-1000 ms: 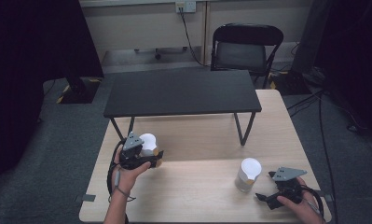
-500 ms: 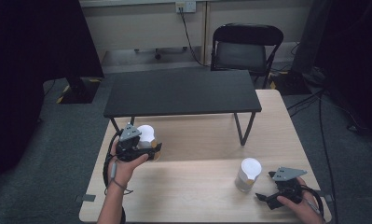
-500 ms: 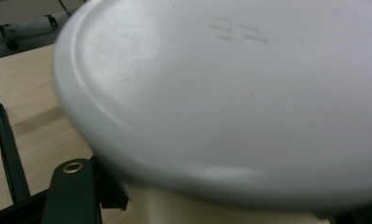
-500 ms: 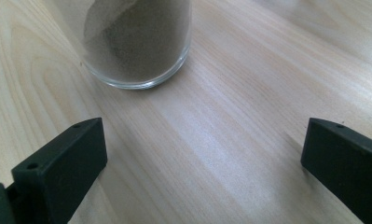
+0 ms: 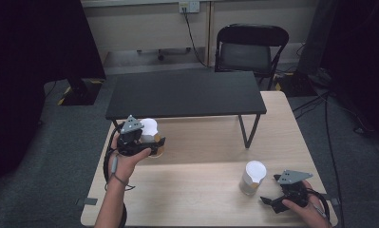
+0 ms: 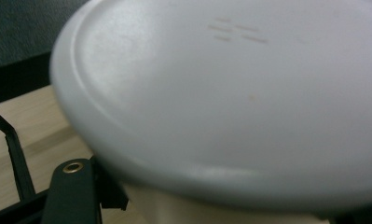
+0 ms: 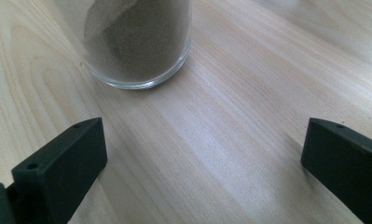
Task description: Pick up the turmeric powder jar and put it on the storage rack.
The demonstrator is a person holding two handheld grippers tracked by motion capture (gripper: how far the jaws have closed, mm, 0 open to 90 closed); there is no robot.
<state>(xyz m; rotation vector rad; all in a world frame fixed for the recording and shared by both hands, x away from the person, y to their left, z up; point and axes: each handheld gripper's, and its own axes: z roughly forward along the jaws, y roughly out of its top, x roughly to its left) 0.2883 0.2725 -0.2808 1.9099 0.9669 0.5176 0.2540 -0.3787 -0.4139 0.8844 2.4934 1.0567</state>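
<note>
My left gripper (image 5: 155, 144) is shut on a white-lidded jar (image 5: 149, 129) and holds it above the wooden table (image 5: 201, 190) near the black bench's left leg. Its white lid (image 6: 230, 93) looms close in the left gripper view, with one black jaw below it. A second jar with a white lid (image 5: 252, 177) and brownish powder inside stands on the table at the front right. My right gripper (image 5: 269, 201) rests just right of it, open, with nothing between its jaws. The glass base of that jar (image 7: 139, 42) sits ahead of the right gripper (image 7: 204, 154).
A low black bench (image 5: 184, 92) stands across the far half of the table, its right leg (image 5: 248, 130) near the middle. Behind the table is a black folding chair (image 5: 249, 47). Cables lie on the grey floor at the right.
My left gripper has lifted the white-lidded jar off the table and carried it a little toward the bench. The right gripper and the other jar have stayed put.
</note>
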